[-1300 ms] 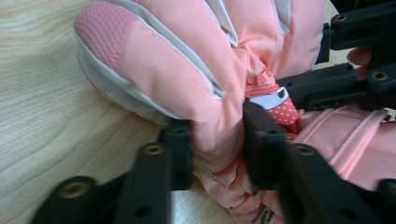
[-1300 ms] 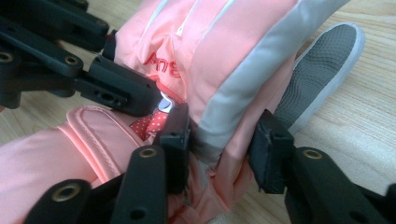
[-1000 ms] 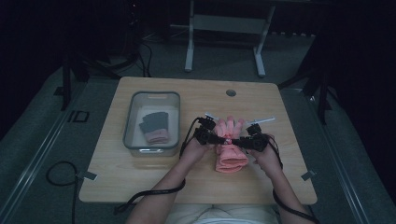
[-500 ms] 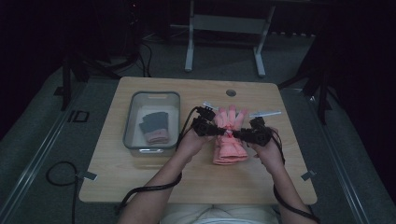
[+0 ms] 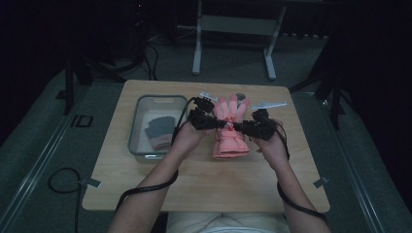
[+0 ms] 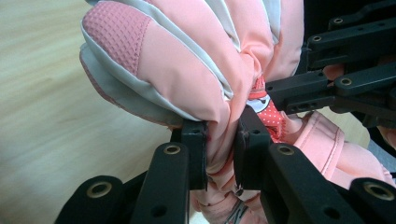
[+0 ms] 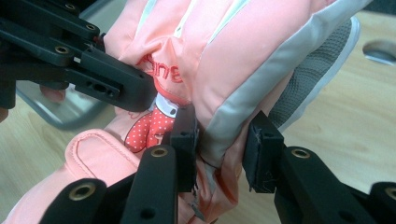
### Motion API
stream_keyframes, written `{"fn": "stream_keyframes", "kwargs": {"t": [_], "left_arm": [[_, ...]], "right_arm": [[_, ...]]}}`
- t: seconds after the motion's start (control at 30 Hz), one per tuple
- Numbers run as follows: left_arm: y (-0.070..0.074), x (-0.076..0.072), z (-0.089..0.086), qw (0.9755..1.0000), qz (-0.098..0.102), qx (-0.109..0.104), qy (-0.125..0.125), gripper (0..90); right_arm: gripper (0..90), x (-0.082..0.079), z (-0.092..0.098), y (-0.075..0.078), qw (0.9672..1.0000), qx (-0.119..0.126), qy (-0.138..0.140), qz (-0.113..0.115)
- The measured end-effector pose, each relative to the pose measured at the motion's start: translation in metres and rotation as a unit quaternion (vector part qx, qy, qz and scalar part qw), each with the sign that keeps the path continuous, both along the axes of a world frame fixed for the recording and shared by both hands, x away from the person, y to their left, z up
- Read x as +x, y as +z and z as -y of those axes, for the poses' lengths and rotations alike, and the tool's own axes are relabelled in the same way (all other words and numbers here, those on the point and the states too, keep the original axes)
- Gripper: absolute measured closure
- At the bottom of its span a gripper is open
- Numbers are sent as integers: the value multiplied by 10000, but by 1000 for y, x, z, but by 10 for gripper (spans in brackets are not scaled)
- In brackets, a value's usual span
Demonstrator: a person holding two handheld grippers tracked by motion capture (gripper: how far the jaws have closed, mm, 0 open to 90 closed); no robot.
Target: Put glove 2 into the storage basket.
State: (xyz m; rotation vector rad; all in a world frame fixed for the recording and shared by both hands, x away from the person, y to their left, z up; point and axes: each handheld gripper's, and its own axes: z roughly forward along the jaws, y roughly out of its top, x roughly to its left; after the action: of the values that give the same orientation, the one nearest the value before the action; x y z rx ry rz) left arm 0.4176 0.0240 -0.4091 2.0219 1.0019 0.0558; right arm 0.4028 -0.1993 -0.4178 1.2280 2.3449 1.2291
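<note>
High view: the pink glove hangs between the two grippers above the table, fingertips pointing away from the person and cuff toward them. The left gripper and right gripper pinch it from either side at its waist. A clear bin with a grey glove in it stands just left.

Left gripper view: the fingers are closed tight on a bunched fold of the glove, which is clear of the table.

Right gripper view: the fingers grip the glove's grey-edged side; the fabric fills the gap, pressed by both pads.

The step looks like carrying the glove. Next, probably, swing it left over the bin, both hands moving together so the cloth does not slip, then release.
</note>
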Motion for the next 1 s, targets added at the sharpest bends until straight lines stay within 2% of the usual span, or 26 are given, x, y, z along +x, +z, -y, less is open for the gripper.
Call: {"fn": "stream_keyframes", "kwargs": {"t": [0.07,0.13,0.17,0.47,0.5,0.53,0.6,0.7,0.73,0.97,1.0], "left_arm": [[6,0,-7,10000,34,15,46,766],[6,0,-7,10000,34,15,46,766],[13,0,-18,9999,86,62,96,766],[29,3,-44,9995,171,152,224,765],[35,2,-55,9991,206,168,318,765],[37,2,-60,9990,214,164,353,765],[40,1,-69,9987,227,168,415,765],[42,0,-72,9985,237,138,470,766],[46,-2,-85,9977,277,191,581,766],[50,-6,-106,9966,297,217,744,765],[52,-7,-114,9961,309,213,795,766]], "right_arm": [[684,2,-6,5,10000,16,48,36],[684,3,-10,8,10000,42,58,47],[684,4,-17,12,9999,32,100,87],[684,11,-44,25,9996,54,207,170],[684,13,-48,28,9995,54,238,188],[684,16,-60,33,9993,62,308,212],[684,18,-68,38,9990,70,373,236],[684,21,-77,41,9987,64,434,259],[684,23,-86,43,9984,64,499,266],[684,28,-112,49,9970,81,726,249],[684,29,-116,50,9968,78,757,241]]}}
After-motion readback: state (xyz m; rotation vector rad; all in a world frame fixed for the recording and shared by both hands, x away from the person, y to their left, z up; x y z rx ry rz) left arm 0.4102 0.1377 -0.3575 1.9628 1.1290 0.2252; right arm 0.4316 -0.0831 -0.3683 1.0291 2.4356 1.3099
